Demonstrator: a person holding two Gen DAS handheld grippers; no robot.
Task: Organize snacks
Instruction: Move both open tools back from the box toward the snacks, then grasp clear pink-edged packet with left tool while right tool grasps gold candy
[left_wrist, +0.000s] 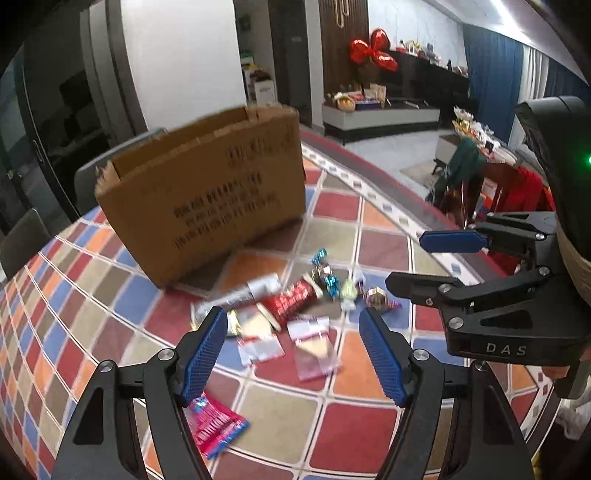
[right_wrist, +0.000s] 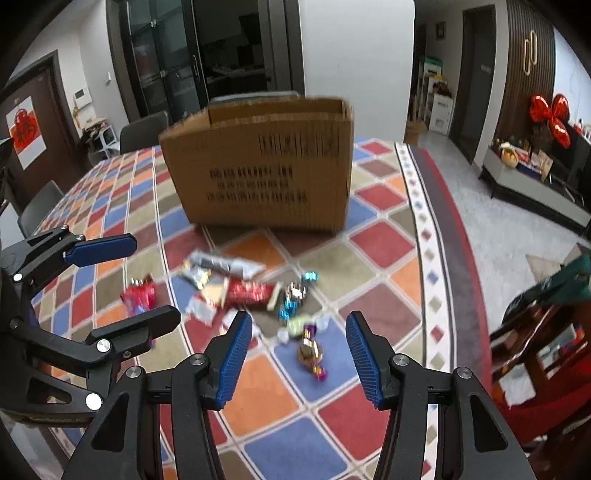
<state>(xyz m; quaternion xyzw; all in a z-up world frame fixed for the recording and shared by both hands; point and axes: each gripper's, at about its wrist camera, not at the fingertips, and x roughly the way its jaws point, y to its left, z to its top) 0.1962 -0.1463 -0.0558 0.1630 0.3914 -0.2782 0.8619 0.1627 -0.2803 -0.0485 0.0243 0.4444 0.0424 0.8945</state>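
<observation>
Both claws, the left gripper (left_wrist: 291, 354) and the right gripper (right_wrist: 299, 356), are held apart and empty above scattered snacks (left_wrist: 288, 306); "DAS" is read on the right one; box (left_wrist: 207, 192) print is blurred.

The letters "DAS" stand on the right tool (left_wrist: 421, 262) body; the cardboard box (left_wrist: 207, 192) print is too blurred to read.

Tiled table (right_wrist: 373, 240): cardboard box (right_wrist: 266, 173), snacks (right_wrist: 247, 291).

A matt corrugated cardboard box (right_wrist: 262, 166) stands at twelve o'clock on the worktop's (right_wrist: 258, 391) smooth checkered cloth. Below it lie glossy foil and clear plastic snack wrappers (left_wrist: 291, 299); ribbed blue pads (left_wrist: 203, 354).
</observation>
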